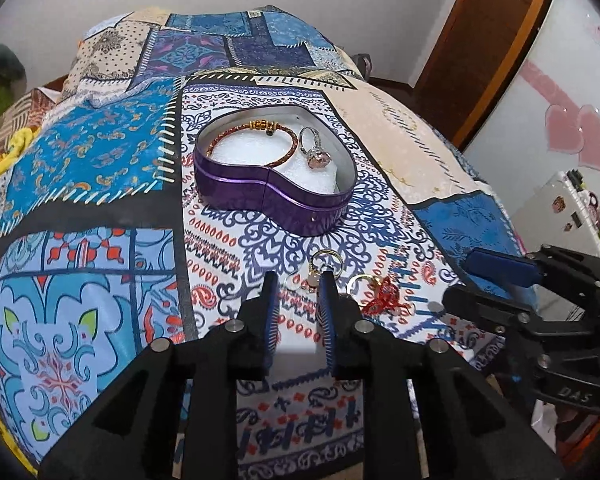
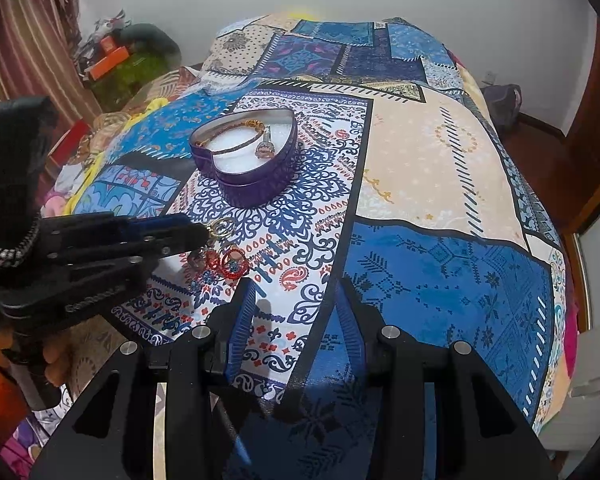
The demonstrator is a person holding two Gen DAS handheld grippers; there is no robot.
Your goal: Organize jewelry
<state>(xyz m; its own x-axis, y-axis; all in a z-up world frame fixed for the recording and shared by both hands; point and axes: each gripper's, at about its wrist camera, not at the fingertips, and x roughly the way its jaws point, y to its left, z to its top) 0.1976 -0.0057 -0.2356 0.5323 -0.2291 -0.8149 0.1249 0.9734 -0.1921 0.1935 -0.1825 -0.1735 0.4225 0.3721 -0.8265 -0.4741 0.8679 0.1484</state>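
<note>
A purple heart-shaped tin (image 1: 300,208) (image 2: 260,188) sits open on the patchwork bedspread. On its white padding lie a red and gold bracelet (image 1: 256,126) and a silver ring with a pink stone (image 1: 316,152). In front of it lie a gold ring (image 1: 327,261) (image 2: 223,227), a small pale stone piece (image 1: 314,279) and a red butterfly ornament (image 1: 382,298) (image 2: 228,266). My left gripper (image 1: 298,284) is open, its tips just before the gold ring. My right gripper (image 2: 298,290) is open and empty, right of the loose pieces.
The bedspread (image 2: 440,160) covers the whole bed. A brown door frame (image 1: 480,60) and a white cabinet with pink hearts (image 1: 560,128) stand to the right. Clutter and a striped curtain (image 2: 28,40) are at the far left of the bed.
</note>
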